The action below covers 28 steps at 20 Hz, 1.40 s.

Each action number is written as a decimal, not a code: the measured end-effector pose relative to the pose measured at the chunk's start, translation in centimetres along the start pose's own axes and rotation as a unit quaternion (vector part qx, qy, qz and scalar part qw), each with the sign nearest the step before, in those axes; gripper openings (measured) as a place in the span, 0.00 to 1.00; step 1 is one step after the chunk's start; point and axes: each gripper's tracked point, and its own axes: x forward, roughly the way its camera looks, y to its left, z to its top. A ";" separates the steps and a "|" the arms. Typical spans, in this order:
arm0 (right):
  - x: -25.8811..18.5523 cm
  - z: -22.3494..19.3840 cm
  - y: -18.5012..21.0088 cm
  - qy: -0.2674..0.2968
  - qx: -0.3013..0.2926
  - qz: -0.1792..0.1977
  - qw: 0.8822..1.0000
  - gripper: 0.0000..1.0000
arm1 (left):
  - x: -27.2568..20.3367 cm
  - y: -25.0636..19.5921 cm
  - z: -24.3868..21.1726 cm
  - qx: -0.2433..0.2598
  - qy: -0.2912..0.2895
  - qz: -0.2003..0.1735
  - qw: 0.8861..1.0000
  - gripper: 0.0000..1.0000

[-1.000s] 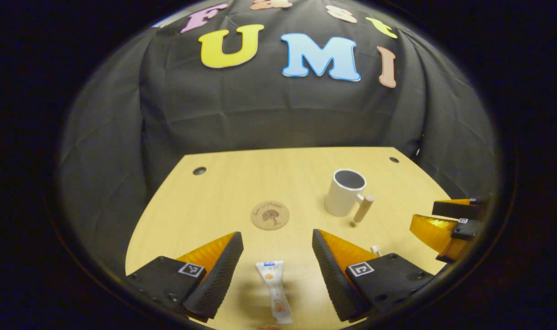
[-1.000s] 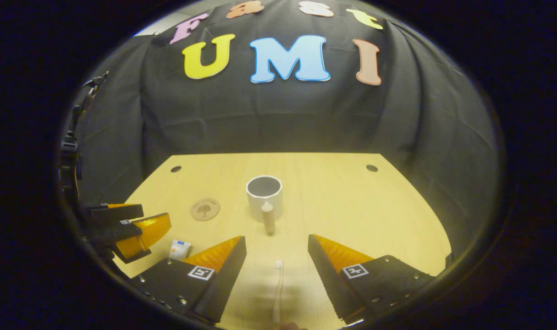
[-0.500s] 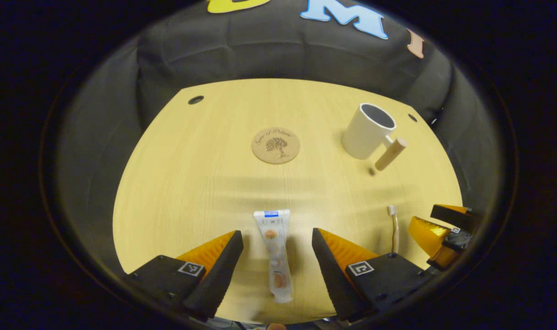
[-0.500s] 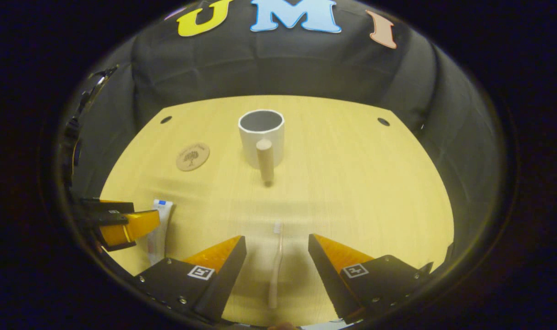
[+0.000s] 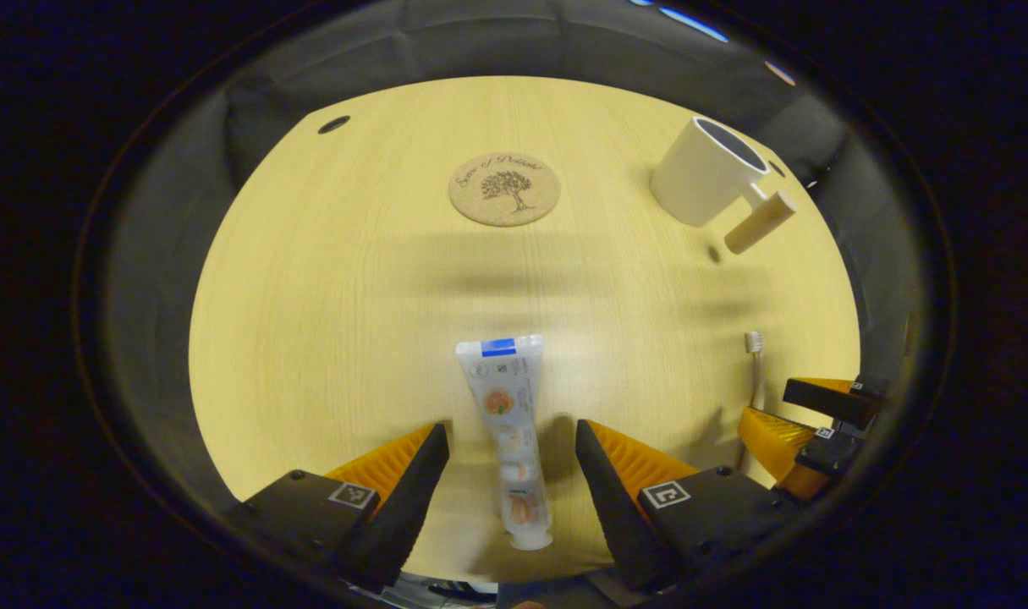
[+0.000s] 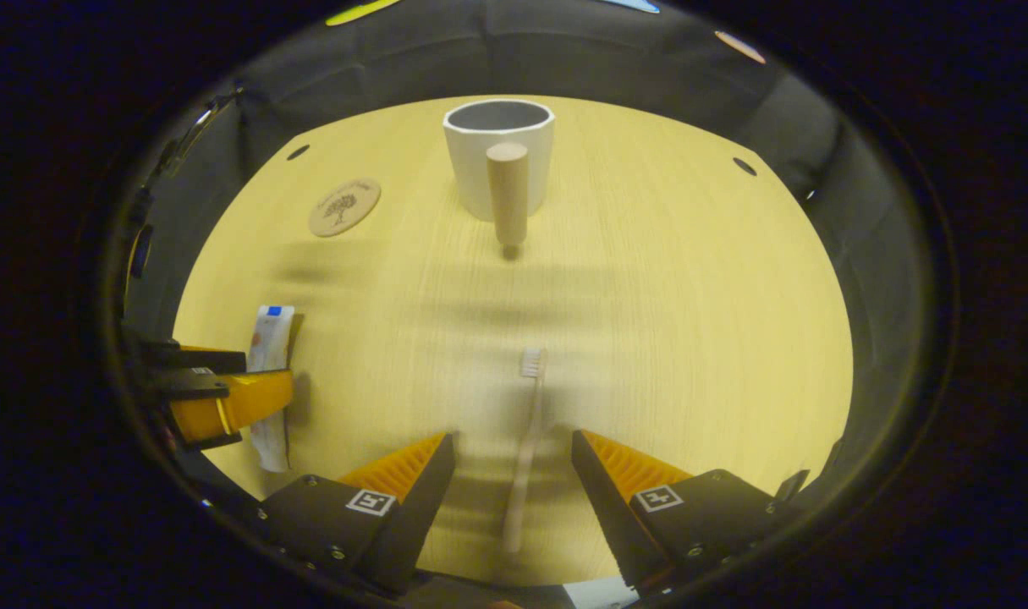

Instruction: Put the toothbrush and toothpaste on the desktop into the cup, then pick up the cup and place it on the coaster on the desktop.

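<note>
A white toothpaste tube (image 5: pixel 509 431) lies flat on the wooden desktop (image 5: pixel 327 279), its cap end toward me. My left gripper (image 5: pixel 512 474) stands open with a finger on each side of the tube, touching nothing. A pale toothbrush (image 6: pixel 526 444) lies lengthwise between the fingers of my right gripper (image 6: pixel 514 482), which is open too. The white cup (image 6: pixel 497 156) with a wooden handle (image 6: pixel 508 203) stands upright and empty at the far side. A round cork coaster (image 5: pixel 504 188) lies to its left. The toothbrush (image 5: pixel 755 368) and right gripper (image 5: pixel 805 431) also appear at the right of the left gripper view.
Dark cable holes (image 5: pixel 333 124) mark the desktop's far corners. The black cloth wall (image 6: pixel 564 51) closes the back and sides. In the right gripper view the left gripper (image 6: pixel 217 393) sits over the toothpaste (image 6: pixel 268 381) near the table's left front edge.
Both grippers have tilted down and come lower over the desktop. The toothpaste and the toothbrush now reach farther in between their fingers. Nothing has been gripped.
</note>
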 end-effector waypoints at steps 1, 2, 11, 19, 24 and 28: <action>0.3 -0.1 -0.1 0.009 -0.004 -0.004 1.000 0.87 | 0.3 -0.1 -0.1 -0.001 0.005 -0.001 1.000 0.98; 0.5 -0.2 -0.2 0.017 -0.006 -0.005 1.000 0.87 | 0.5 -0.1 -0.3 -0.002 0.010 -0.001 1.000 0.98; 1.5 -0.9 0.2 0.065 0.000 0.004 0.998 0.71 | 1.5 0.5 -0.9 0.011 0.030 0.023 0.999 0.89; 1.2 -1.3 0.2 0.085 0.021 0.016 0.996 0.12 | 1.6 -0.2 -0.7 0.014 0.031 0.020 0.999 0.37; 1.0 -1.1 0.2 0.076 0.050 0.053 0.994 0.04 | 1.3 -0.2 -0.6 0.019 0.017 0.004 1.000 0.25; 1.0 -0.7 0.2 0.052 0.056 0.063 0.995 0.03 | 1.0 0.1 -0.5 0.016 0.000 -0.003 1.000 0.25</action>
